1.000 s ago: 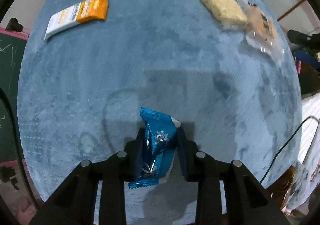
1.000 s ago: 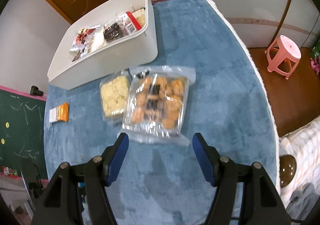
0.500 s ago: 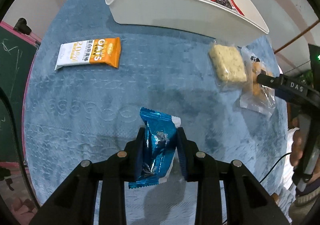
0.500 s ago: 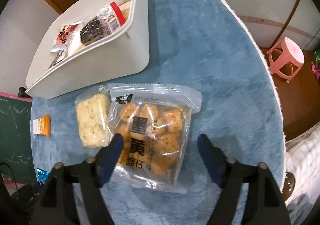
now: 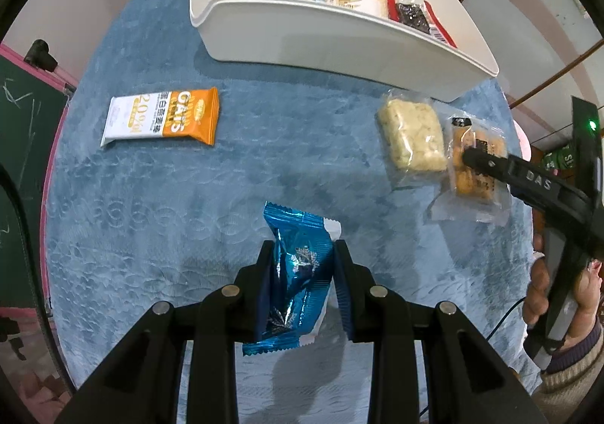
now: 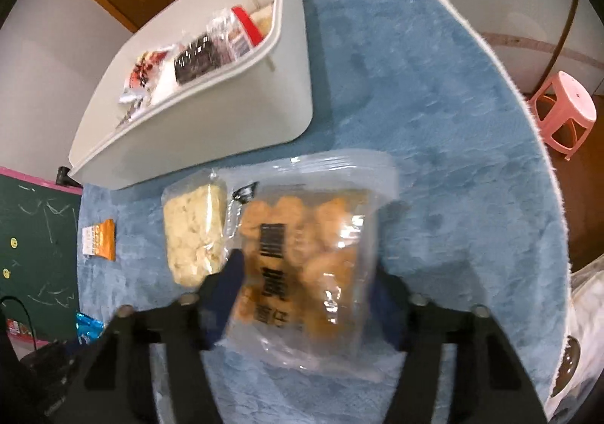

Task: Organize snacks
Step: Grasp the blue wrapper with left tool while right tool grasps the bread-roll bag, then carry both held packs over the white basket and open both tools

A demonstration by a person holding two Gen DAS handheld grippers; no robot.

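My left gripper (image 5: 302, 258) is shut on a blue foil snack packet (image 5: 296, 273) and holds it above the blue cloth. My right gripper (image 6: 305, 273) is open, its fingers on either side of a clear bag of orange biscuits (image 6: 305, 258) that lies on the cloth; it also shows in the left wrist view (image 5: 475, 175). A pale cracker pack (image 6: 192, 231) lies just left of that bag. An orange and white oat bar (image 5: 162, 118) lies far left. The white bin (image 5: 339, 31) at the back holds several snacks.
The round table has a blue cloth (image 6: 434, 122), with its edge close on the right. A pink stool (image 6: 562, 114) stands beyond that edge. A green chalkboard (image 6: 34, 235) is on the left. A person's hand (image 5: 547, 295) holds the right gripper.
The right gripper has come down and forward so its open fingers straddle the biscuit bag. The left gripper has risen with the blue packet, bringing the bin into view.
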